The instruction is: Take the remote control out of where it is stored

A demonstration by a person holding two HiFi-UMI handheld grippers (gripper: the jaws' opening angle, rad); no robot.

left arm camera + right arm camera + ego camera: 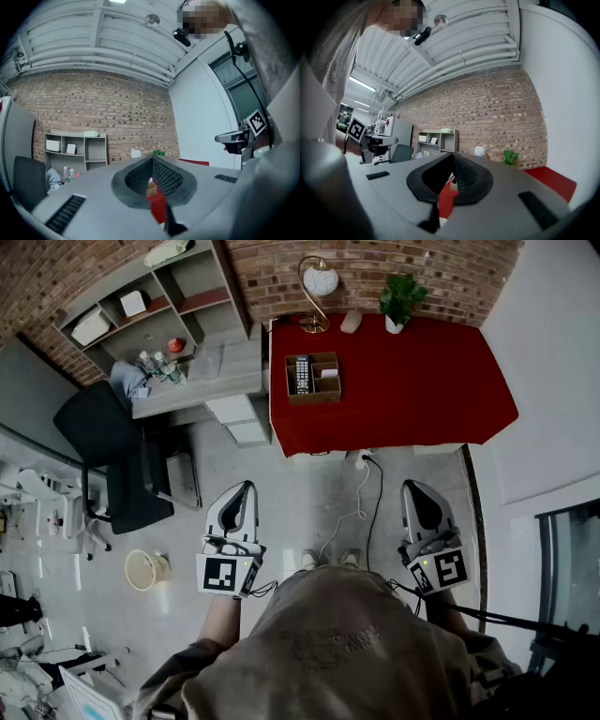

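The person wears a loose beige shirt (342, 643) with a faint print across it, and pale shoes (307, 560). The left gripper (244, 489) and right gripper (413, 487) share a smooth, light-grey tapering shell with dark slotted vents and black cross-hatched pads (165, 177). Each carries a white cube with black square markers (226, 575) (a small green light glows near one corner), and thin black cables (266, 589) run from it.

Brick wall (281, 268) running along the back, grey floor (300, 484) lying below, red-covered table (412, 381) standing against the wall, globe lamp (320, 281) and potted plant (401, 298) sitting on it, grey shelf unit (178, 282), desk (220, 371) and black office chair (98, 442) standing left, ribbed white ceiling (93, 37) spanning overhead.
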